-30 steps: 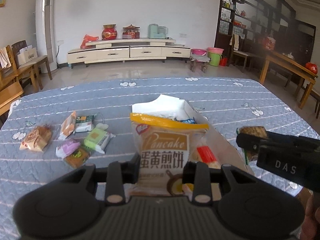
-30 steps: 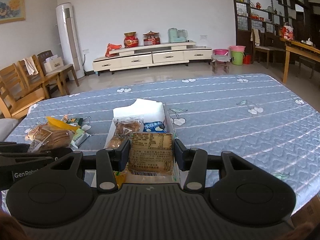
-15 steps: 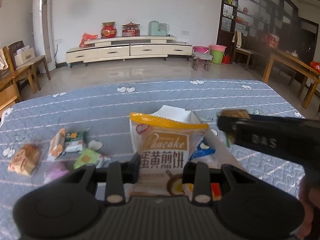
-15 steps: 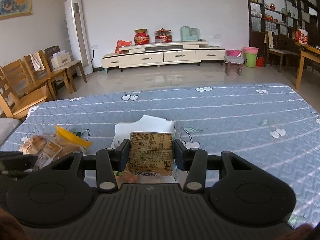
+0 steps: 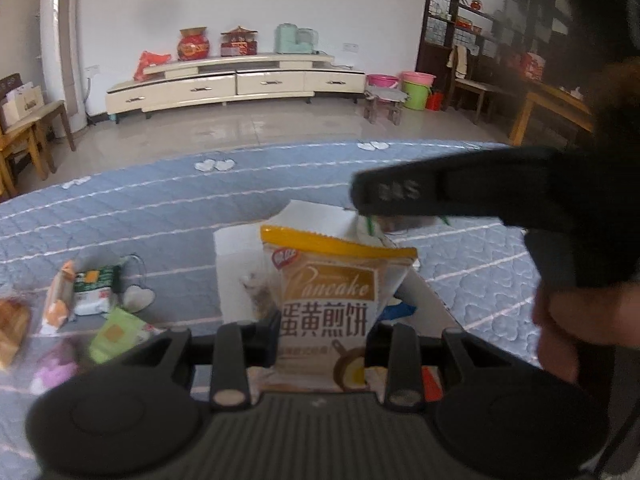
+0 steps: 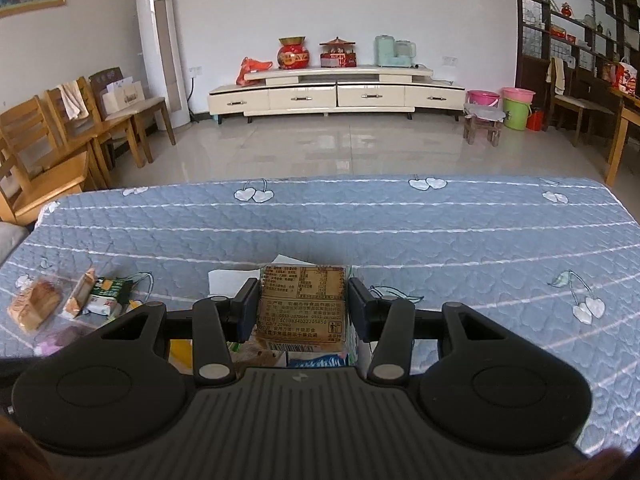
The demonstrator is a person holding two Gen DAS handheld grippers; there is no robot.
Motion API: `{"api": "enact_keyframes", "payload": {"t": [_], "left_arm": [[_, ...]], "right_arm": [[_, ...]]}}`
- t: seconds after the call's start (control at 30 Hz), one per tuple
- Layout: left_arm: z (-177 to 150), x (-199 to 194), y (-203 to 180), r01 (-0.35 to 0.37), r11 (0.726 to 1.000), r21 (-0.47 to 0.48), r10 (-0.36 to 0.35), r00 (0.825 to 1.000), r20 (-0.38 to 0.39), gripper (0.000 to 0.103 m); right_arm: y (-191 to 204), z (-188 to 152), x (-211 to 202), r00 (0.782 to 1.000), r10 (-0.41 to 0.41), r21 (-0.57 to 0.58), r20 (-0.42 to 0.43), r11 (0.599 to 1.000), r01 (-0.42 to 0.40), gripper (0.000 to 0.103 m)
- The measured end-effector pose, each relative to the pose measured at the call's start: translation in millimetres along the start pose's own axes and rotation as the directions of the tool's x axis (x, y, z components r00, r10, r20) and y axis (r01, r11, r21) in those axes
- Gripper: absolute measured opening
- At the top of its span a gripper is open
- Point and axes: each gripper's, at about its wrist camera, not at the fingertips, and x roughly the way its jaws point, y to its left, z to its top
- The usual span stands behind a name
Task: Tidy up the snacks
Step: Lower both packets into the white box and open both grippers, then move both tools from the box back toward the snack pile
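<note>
- Gripping a yellow-topped pancake packet [image 5: 332, 300] upright, the left gripper [image 5: 324, 340] has its jaws clamped on the packet's lower half.
- Just behind and under that packet sits a white box [image 5: 240, 264], open at the top, on the blue quilted cover [image 5: 160, 208]; a bit of blue wrapper shows inside it.
- The right gripper [image 6: 302, 312] is clenched on a brown snack pack [image 6: 302, 304] with its printed label facing the camera, held over the same white box [image 6: 226, 280].
- From the left wrist view, the right gripper [image 5: 368, 208] crosses in from the right, blurred, above the far edge of the box, with a person's hand [image 5: 576, 320] behind it.
- Off to the left on the cover lie loose snacks: a bread packet [image 6: 34, 306], an orange packet [image 6: 80, 294], a green-and-white packet [image 6: 106, 292], and nearer the camera a pale green one [image 5: 116, 334] and a purple one [image 5: 54, 368], blurred.
- Those loose snacks lie well apart from the box, none touching it.
- Beyond the bed there is a cream TV cabinet [image 6: 336, 94] against the wall and wooden chairs [image 6: 48, 148] at the left.
</note>
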Motion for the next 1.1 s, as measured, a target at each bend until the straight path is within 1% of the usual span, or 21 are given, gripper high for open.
{"api": "enact_keyframes", "payload": {"t": [0.13,0.17,0.23,0.27,0.3,0.33,0.4,0.5,0.57,0.6,0.7,0.87,1.1], "left_arm": [[0.2,6.0,4.1,0.069,0.997,-0.028,-0.07,0.997,-0.014,0.034],[-0.1,7.1,5.5,0.08,0.996,-0.041,-0.081,0.996,-0.02,0.037],[-1.7,5.4,8.2,0.1,0.993,-0.056,-0.101,0.995,-0.016,0.061],[-2.7,1.5,8.7,0.097,0.994,-0.053,-0.097,0.995,-0.001,0.065],[-3.1,-2.0,8.3,0.089,0.995,-0.045,-0.089,0.996,0.011,0.069],[-3.1,-5.7,7.3,0.081,0.996,-0.035,-0.081,0.997,0.02,0.071],[-2.8,-14.6,7.5,0.058,0.998,-0.03,-0.057,0.998,0.037,0.076],[-3.7,-28.2,13.3,0.032,0.998,-0.05,-0.029,0.998,0.052,0.078],[-7.9,-39.2,18.1,0.005,0.998,-0.062,-0.001,0.998,0.059,0.081],[-9.3,-42.2,22.0,-0.006,0.998,-0.064,0.01,0.998,0.061,0.083],[-17.8,-58.3,29.2,-0.051,0.997,-0.063,0.055,0.996,0.068,0.084],[-29.3,-79.9,46.6,-0.1,0.991,-0.085,0.106,0.992,0.072,0.087],[-47.5,-105.2,72.4,-0.151,0.982,-0.112,0.16,0.984,0.074,0.089]], "right_arm": [[1.1,4.9,9.0,1.0,0.011,-0.014,-0.008,1.0,-0.011,0.059],[0.9,5.4,10.0,1.0,0.013,-0.016,-0.009,1.0,-0.013,0.063],[1.8,5.6,6.2,1.0,0.008,-0.017,0.015,1.0,-0.008,0.07],[1.2,5.9,2.9,1.0,0.003,-0.013,0.024,1.0,-0.003,0.081],[1.6,4.6,-1.8,1.0,0.0,-0.012,0.031,1.0,0.0,0.084],[1.8,4.2,-6.5,0.999,-0.011,-0.013,0.039,1.0,0.012,0.085],[1.0,4.2,-14.9,0.998,-0.024,-0.009,0.05,1.0,0.025,0.085],[2.0,1.2,-35.2,0.997,-0.035,-0.005,0.075,0.999,0.036,0.087],[2.2,-1.6,-46.2,0.995,-0.04,-0.005,0.088,0.999,0.041,0.1],[3.1,-4.3,-52.7,0.995,-0.039,-0.008,0.096,0.999,0.04,0.102],[6.9,-11.1,-69.5,0.993,-0.045,-0.021,0.113,0.999,0.048,0.103],[21.0,-24.5,-90.1,0.993,-0.034,-0.032,0.115,0.999,0.038,0.103],[45.0,-38.8,-98.8,0.996,0.001,-0.038,0.093,0.999,0.003,0.103]]}}
